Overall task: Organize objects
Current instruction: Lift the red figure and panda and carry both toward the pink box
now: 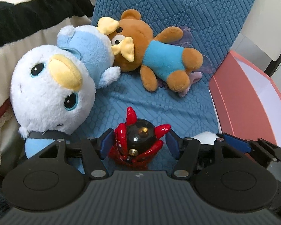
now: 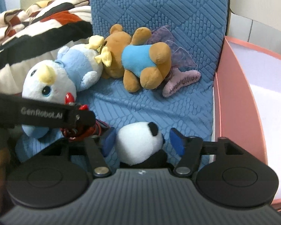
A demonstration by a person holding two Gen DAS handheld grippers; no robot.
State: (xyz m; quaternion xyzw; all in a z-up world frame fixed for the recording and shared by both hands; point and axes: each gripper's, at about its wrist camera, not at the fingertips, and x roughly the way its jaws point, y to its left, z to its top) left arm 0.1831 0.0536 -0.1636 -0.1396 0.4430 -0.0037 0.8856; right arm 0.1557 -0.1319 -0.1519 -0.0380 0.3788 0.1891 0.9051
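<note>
Blue quilted cushion as the working surface, with a striped blanket to its left and a pink box hard against its right edge. Lying toward the back: a penguin plush head to head with a brown bear, and a purple toy partly under the bear. Nearer the cameras, a red-and-black spiky toy sitting between the pads of the left tool, jaws parted, one pad close against the red spikes, the other clear of them; no real grip. Much the same at the right tool: a panda plush between pads standing apart, the right-hand pad well clear of the fur, nothing clamped. Both tools pitched steeply down at the cushion and set side by side, very near each other. Likely trouble from here: closing off-centre on the hard glossy spikes and squirting that toy sideways into the penguin; pinching only loose fur on the panda and dropping it short of the box; knocking one tool against the other; catching the cushion fabric under low pads.
</note>
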